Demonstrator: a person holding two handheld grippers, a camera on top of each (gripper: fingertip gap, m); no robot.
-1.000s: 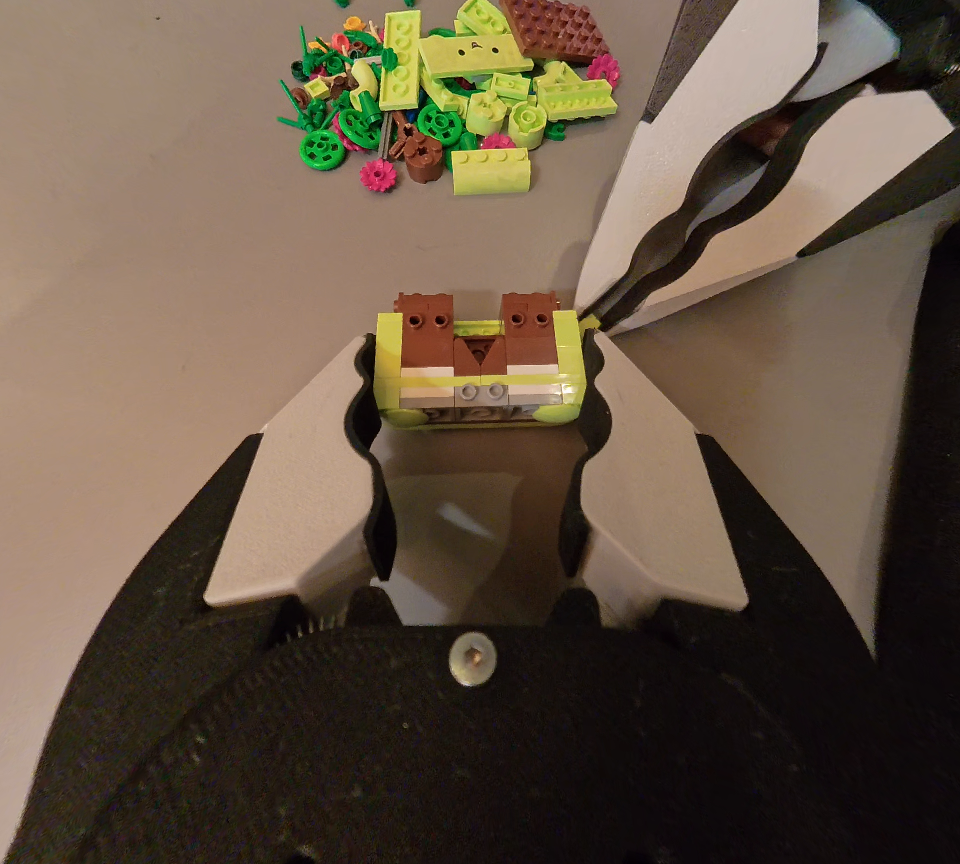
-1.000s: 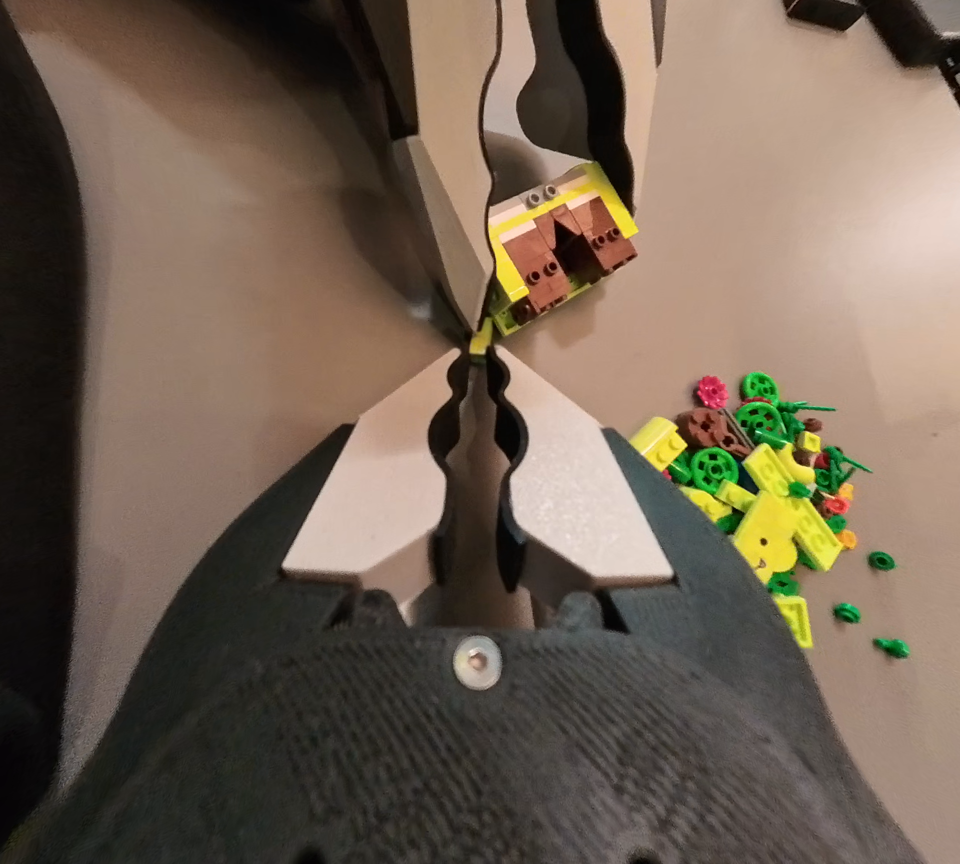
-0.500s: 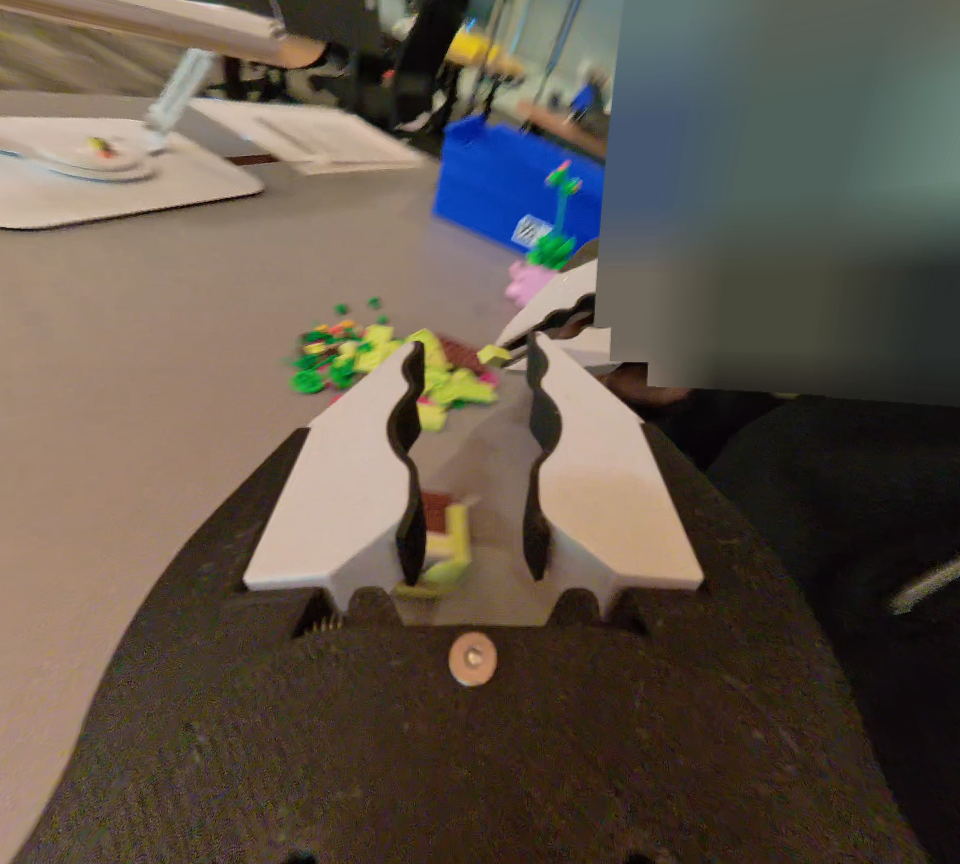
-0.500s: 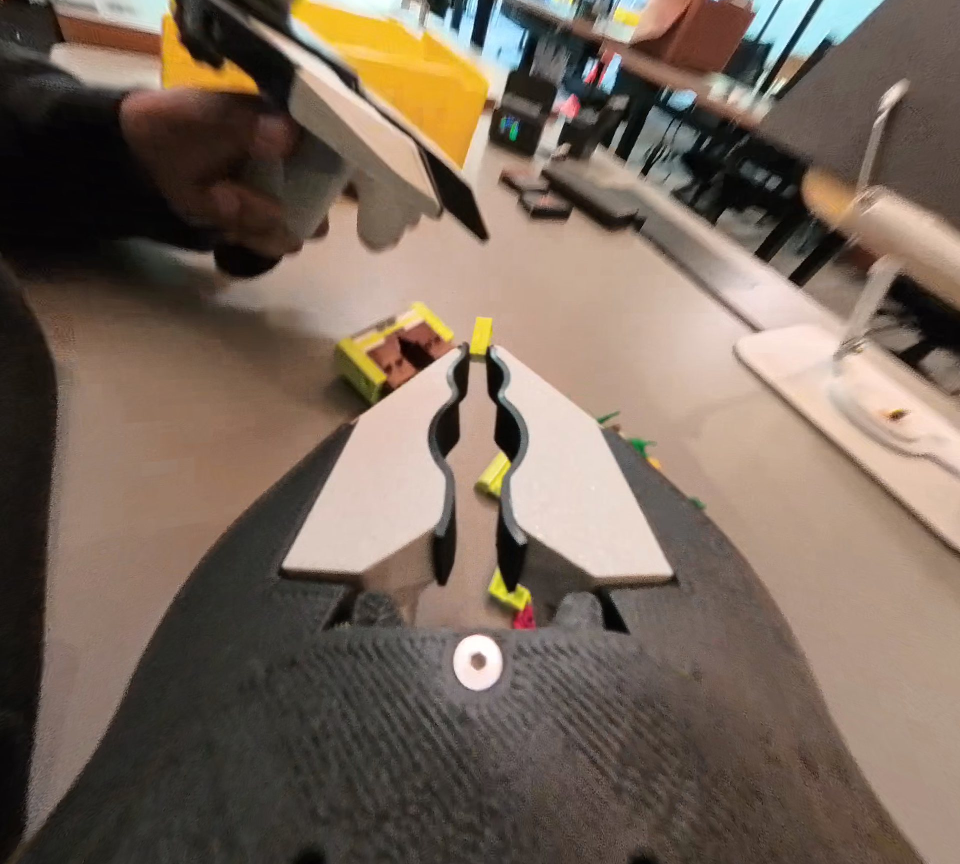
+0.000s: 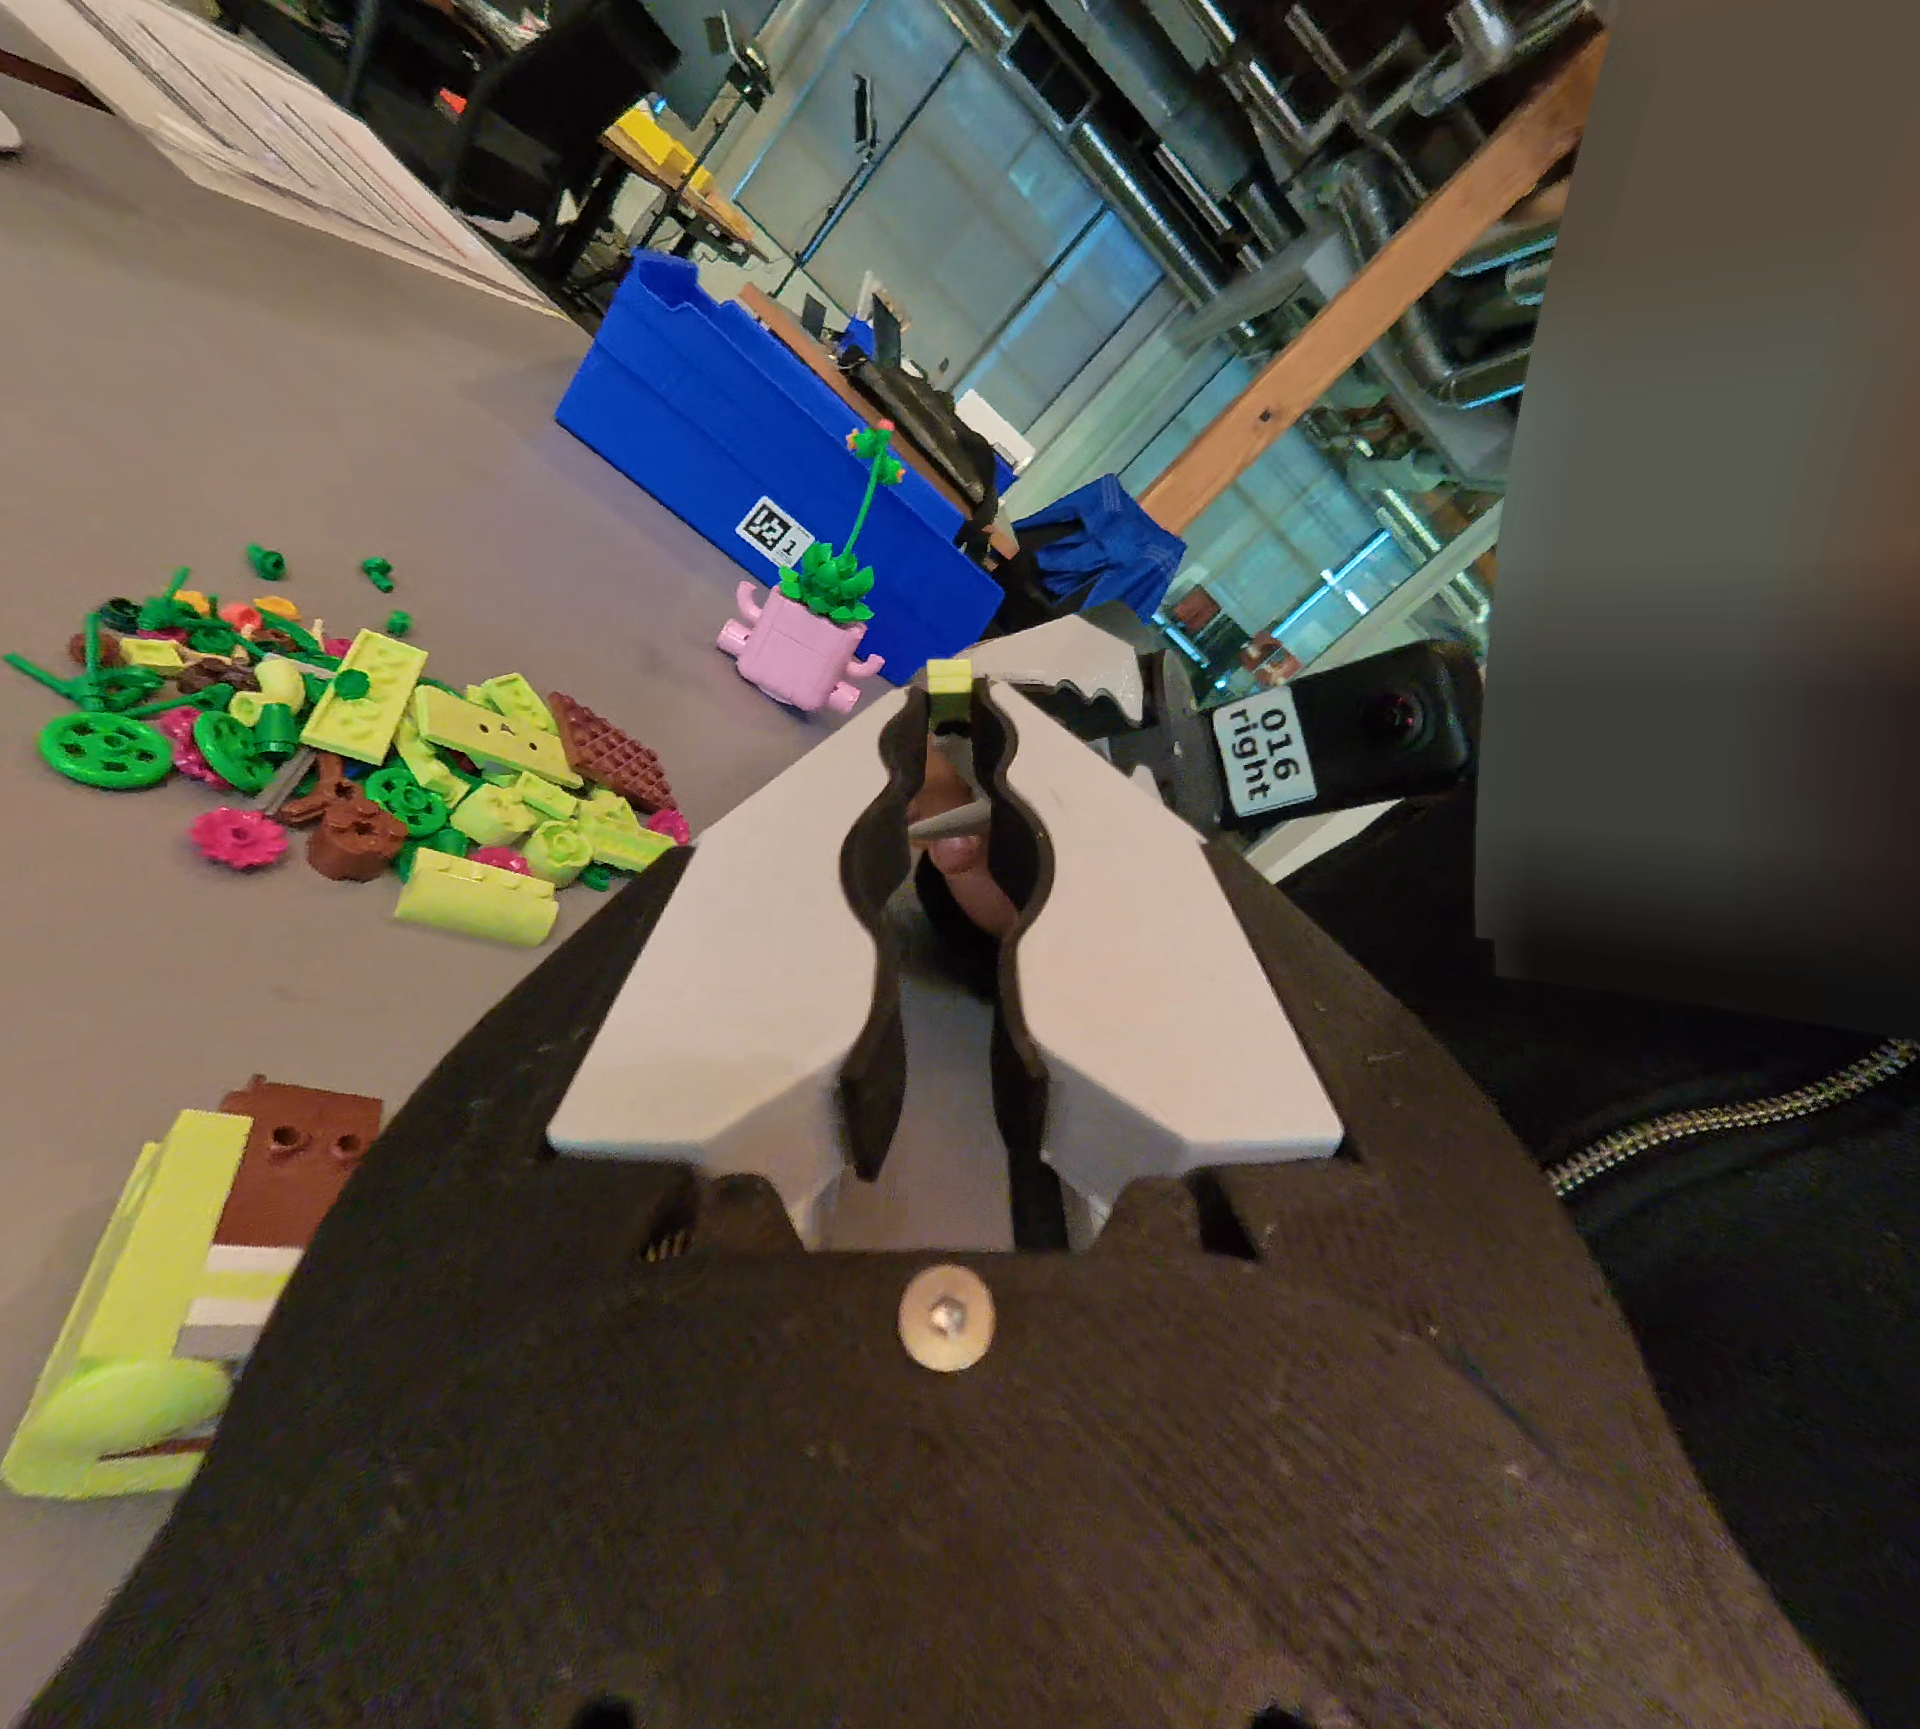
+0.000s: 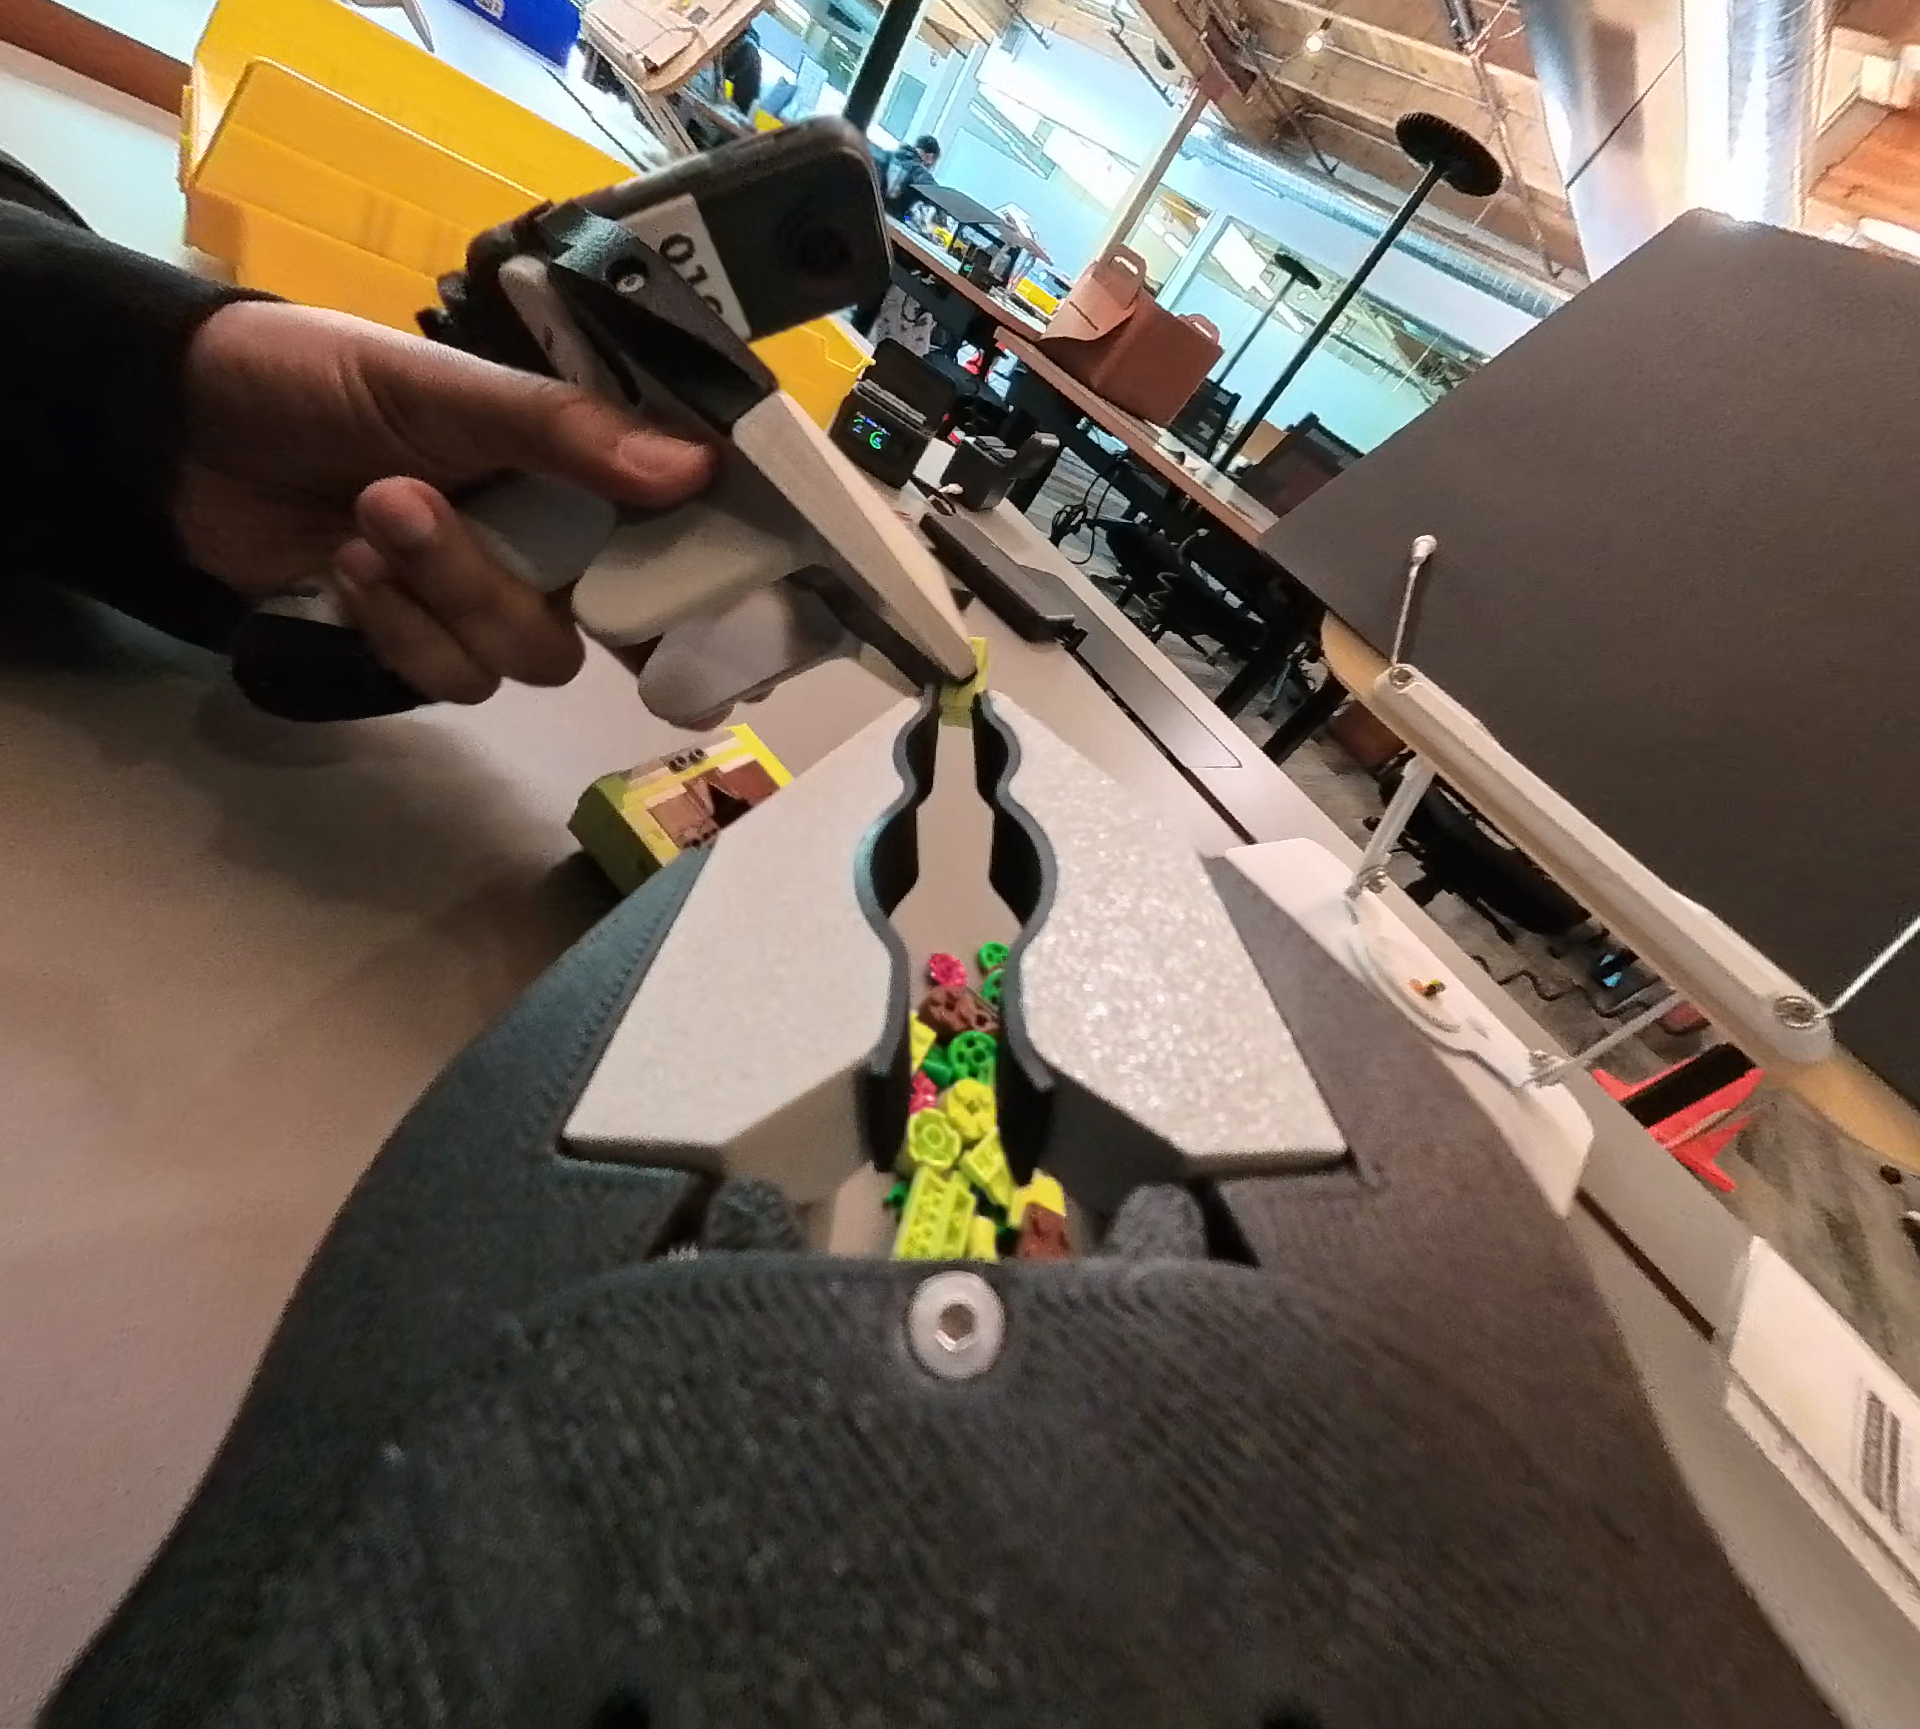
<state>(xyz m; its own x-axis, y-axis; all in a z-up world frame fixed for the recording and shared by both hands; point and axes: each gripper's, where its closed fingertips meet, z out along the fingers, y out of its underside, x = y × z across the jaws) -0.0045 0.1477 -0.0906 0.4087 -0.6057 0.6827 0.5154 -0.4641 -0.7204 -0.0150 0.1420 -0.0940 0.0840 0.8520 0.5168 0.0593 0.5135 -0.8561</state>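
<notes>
Both the left gripper (image 5: 948, 692) and the right gripper (image 6: 957, 705), fingertips pinched nearly closed, grip one small lime brick (image 6: 962, 700) together above the grey bench (image 5: 312, 432).

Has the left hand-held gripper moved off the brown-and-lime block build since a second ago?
Yes. The left hand-held gripper then clamped the build; now the build lies on the table, and the gripper, raised, pinches a small lime piece.

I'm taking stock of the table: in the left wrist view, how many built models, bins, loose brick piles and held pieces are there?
Built models: 2 (pink pot, lime and brown block)
Blue bin: 1
Loose brick pile: 1
Held lime piece: 1
Total: 5
</notes>
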